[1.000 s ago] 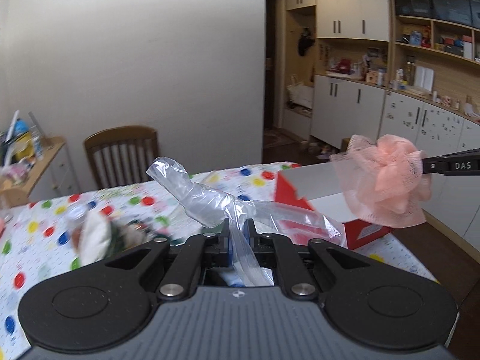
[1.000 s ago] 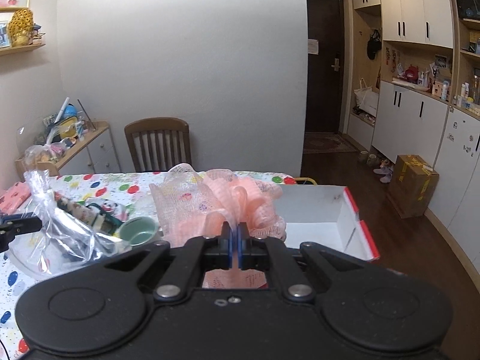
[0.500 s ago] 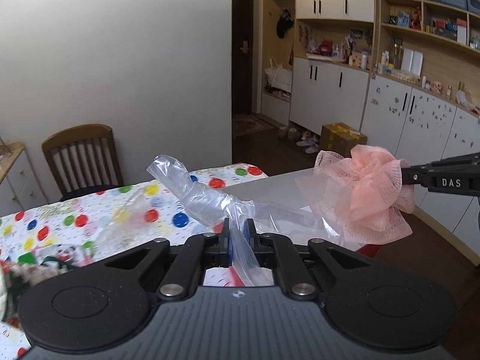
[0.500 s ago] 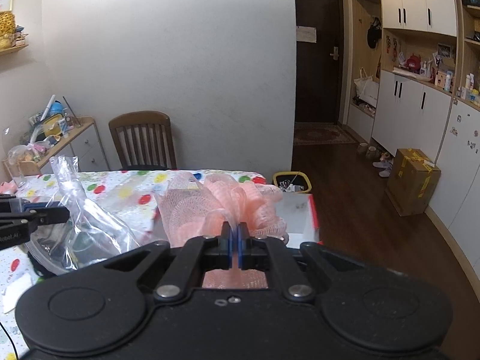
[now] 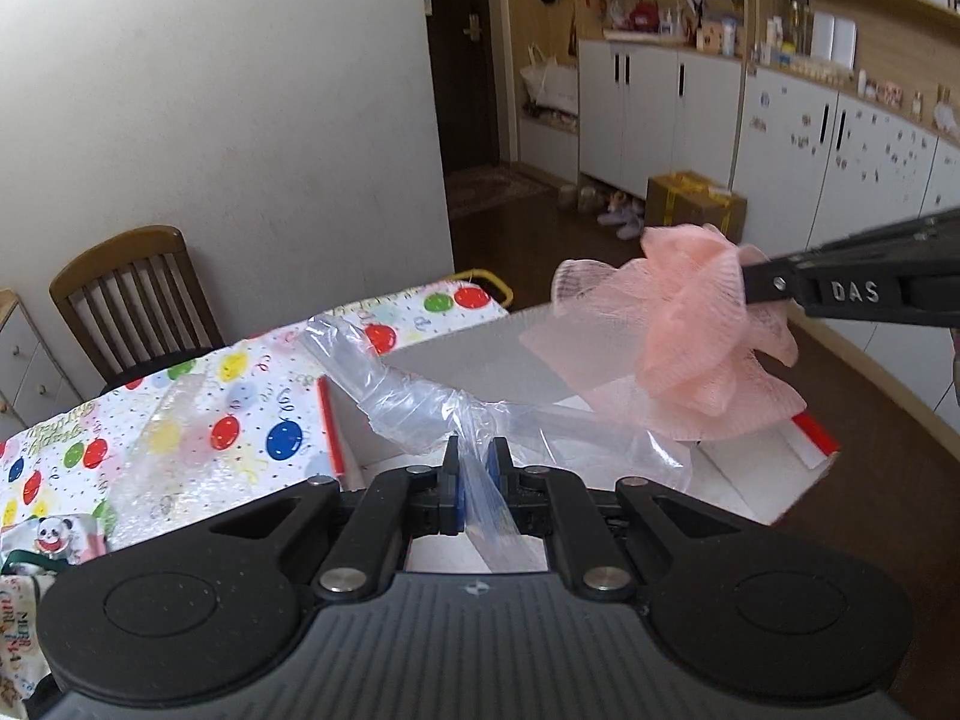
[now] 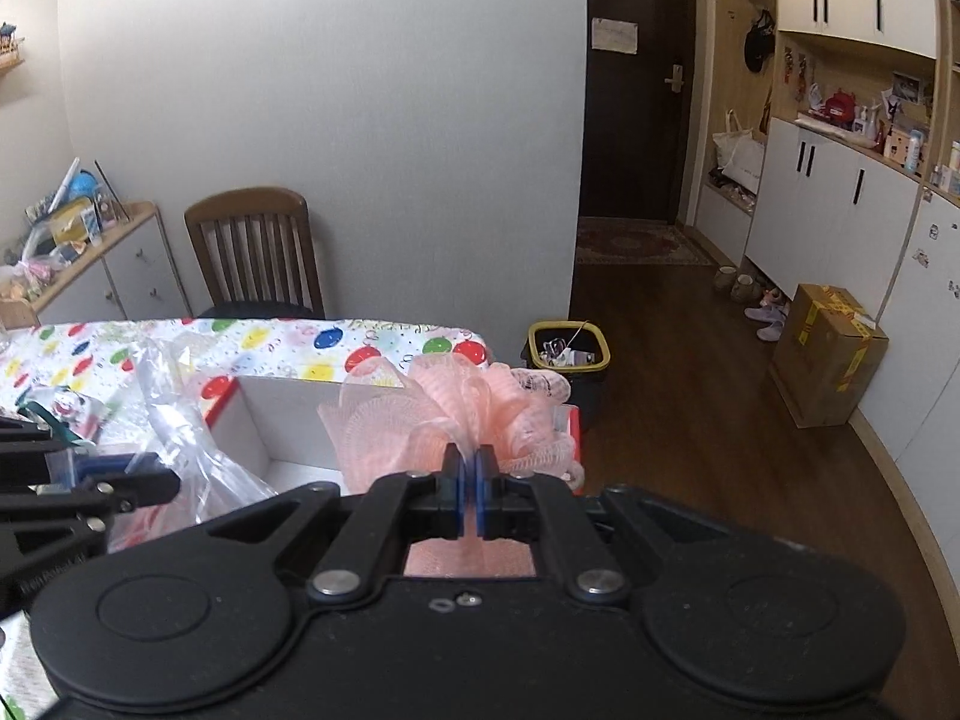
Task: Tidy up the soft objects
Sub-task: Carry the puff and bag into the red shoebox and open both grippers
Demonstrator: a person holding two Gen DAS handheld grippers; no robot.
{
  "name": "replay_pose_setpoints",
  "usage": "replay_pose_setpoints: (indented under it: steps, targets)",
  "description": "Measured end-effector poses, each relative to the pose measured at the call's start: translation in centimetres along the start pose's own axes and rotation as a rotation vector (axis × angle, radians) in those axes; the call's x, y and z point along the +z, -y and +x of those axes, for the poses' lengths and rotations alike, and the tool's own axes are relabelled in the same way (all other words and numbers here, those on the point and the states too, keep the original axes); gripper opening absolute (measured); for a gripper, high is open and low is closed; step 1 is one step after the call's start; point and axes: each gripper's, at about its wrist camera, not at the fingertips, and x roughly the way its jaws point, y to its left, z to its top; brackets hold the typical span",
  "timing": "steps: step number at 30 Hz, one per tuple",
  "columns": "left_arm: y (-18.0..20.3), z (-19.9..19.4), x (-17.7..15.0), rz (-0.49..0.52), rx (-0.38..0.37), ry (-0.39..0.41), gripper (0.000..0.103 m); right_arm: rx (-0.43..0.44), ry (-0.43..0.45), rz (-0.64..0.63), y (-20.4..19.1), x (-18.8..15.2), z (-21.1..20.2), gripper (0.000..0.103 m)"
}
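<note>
Left wrist: left gripper [image 5: 475, 459], jaws clamped on clear plastic bag [image 5: 420, 402], bag hanging over white box [image 5: 750, 480] w/ red trim. Right gripper [image 5: 750, 288] enters from right, pink mesh pouf [image 5: 690, 336] pinched, above box.

Right wrist: right gripper [image 6: 470, 468] closed on pouf [image 6: 444, 414]; box [image 6: 288, 420] on balloon tablecloth [image 6: 180, 348] just below.

Step, prob.: carrying both items to box. Next: lower into box, release one at a time; bag could snag pouf.
</note>
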Motion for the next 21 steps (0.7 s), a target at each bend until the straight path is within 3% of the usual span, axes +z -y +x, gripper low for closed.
replay_pose_setpoints:
  steps: [6, 14, 21]
  targets:
    - [1.2, 4.0, 0.2, 0.014, 0.000, -0.080, 0.007, 0.023, -0.048, -0.033, 0.4, 0.1, 3.5, 0.002]
    - [0.9, 8.3, -0.3, -0.044, -0.016, -0.193, 0.007, 0.067, -0.141, -0.065, 0.4, -0.6, 6.8, 0.002]
    - [1.1, 10.7, -0.5, -0.062, -0.021, -0.256, 0.007, 0.087, -0.206, -0.083, 0.8, -1.4, 8.1, 0.008]
